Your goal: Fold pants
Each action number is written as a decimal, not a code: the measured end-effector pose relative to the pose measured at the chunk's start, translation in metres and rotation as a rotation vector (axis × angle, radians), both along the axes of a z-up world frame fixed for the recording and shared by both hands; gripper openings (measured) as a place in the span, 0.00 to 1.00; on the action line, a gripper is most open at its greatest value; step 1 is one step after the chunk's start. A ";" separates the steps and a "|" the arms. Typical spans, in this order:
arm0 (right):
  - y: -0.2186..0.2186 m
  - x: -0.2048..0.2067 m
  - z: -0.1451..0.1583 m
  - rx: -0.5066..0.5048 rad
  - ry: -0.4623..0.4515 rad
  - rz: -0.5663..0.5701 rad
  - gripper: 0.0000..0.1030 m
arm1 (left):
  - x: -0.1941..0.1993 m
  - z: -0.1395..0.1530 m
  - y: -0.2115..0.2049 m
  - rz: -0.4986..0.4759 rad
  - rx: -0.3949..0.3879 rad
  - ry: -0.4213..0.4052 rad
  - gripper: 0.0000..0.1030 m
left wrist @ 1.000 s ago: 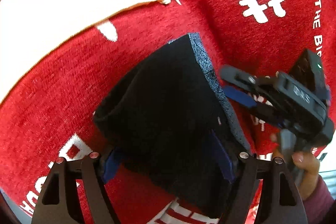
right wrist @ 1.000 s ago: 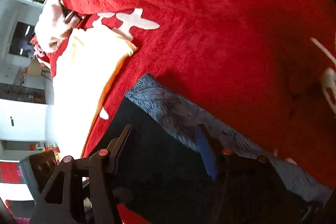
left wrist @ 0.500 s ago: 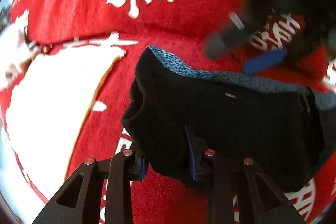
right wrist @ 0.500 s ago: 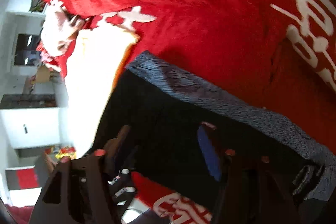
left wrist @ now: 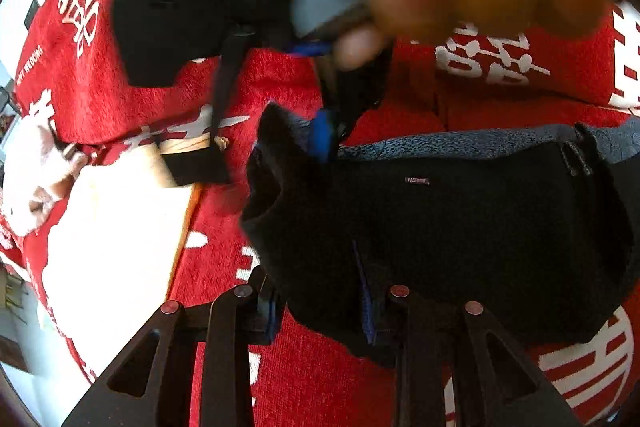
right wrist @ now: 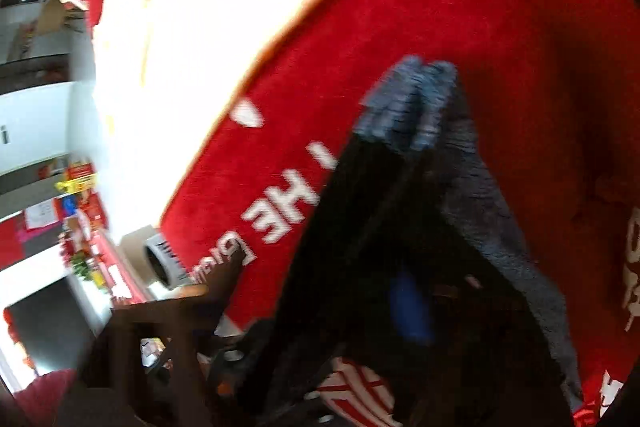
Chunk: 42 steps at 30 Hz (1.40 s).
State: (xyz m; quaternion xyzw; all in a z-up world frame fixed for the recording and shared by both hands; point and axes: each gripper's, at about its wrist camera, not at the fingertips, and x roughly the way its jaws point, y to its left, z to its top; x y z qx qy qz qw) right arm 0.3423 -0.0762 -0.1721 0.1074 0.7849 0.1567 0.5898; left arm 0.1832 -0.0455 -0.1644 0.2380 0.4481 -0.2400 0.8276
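Note:
The dark pants (left wrist: pixel 460 227), with a grey-blue waistband (left wrist: pixel 460 141) and a small label, lie folded on a red cloth with white characters (left wrist: pixel 500 67). My left gripper (left wrist: pixel 320 311) is at their near edge; dark fabric lies between its blue-padded fingers. My right gripper (left wrist: pixel 320 95), blurred, reaches in from above, its blue pad at the pants' far left corner. In the right wrist view the pants (right wrist: pixel 420 247) fill the lower right, the waistband corner (right wrist: pixel 412 99) bunched; that gripper (right wrist: pixel 320 287) is wide apart, one blue pad (right wrist: pixel 412 307) against the fabric.
A folded cream garment (left wrist: pixel 116 239) lies on the red cloth left of the pants, also in the right wrist view (right wrist: pixel 200 47). A pale crumpled item (left wrist: pixel 32 183) sits further left. A roll of tape (right wrist: pixel 160 259) and room clutter lie beyond the cloth's edge.
The right gripper swung from the right side across above the pants to their far left corner. The left gripper stayed at the pants' near edge, narrower than a second ago.

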 end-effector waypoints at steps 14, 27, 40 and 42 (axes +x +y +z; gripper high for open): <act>-0.125 -0.101 0.069 0.346 -0.287 -0.382 0.19 | -0.037 0.065 -0.063 -0.115 -0.060 0.013 0.31; -0.176 -0.139 0.071 0.403 -0.269 -0.469 0.44 | -0.092 0.077 -0.125 -0.219 -0.017 -0.049 0.31; -0.234 -0.201 0.084 0.370 -0.378 -0.615 0.17 | -0.140 0.108 -0.175 -0.344 -0.118 0.010 0.31; -0.253 -0.226 0.086 0.368 -0.391 -0.669 0.17 | -0.156 0.110 -0.192 -0.389 -0.132 0.036 0.31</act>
